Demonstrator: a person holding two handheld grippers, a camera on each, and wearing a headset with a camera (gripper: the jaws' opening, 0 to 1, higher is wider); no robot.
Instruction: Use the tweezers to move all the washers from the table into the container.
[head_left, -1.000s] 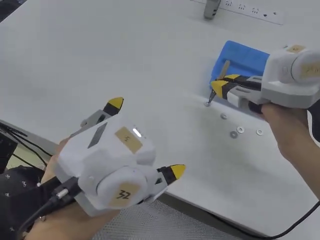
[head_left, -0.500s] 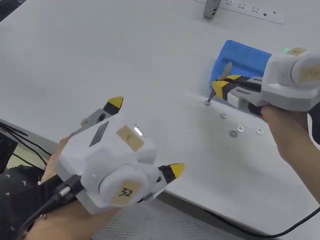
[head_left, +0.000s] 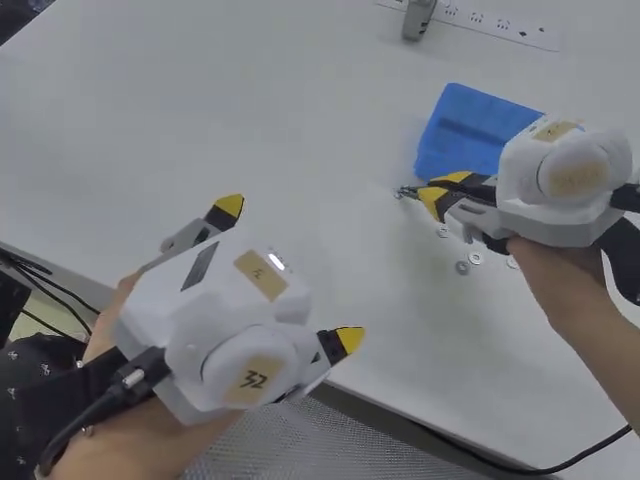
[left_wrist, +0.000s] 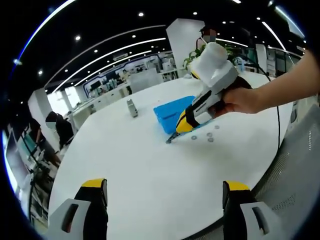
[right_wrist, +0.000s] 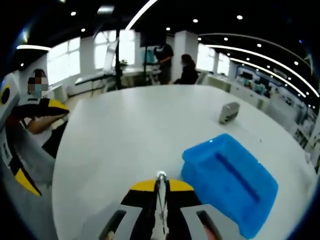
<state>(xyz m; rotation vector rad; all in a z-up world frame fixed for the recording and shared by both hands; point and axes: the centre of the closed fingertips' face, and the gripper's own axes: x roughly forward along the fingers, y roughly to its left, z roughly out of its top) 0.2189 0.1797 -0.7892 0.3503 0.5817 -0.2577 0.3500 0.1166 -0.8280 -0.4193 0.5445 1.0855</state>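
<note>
Here, four washers (head_left: 462, 267), one container (head_left: 470, 130), one tweezers (right_wrist: 160, 195)

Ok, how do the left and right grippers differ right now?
The left gripper is open, jaws wide apart and empty; the right gripper is shut on the tweezers. The left hangs over the near edge of the table; the right is beside the container, close to the washers. Both are white with yellow-tipped jaws.
</note>
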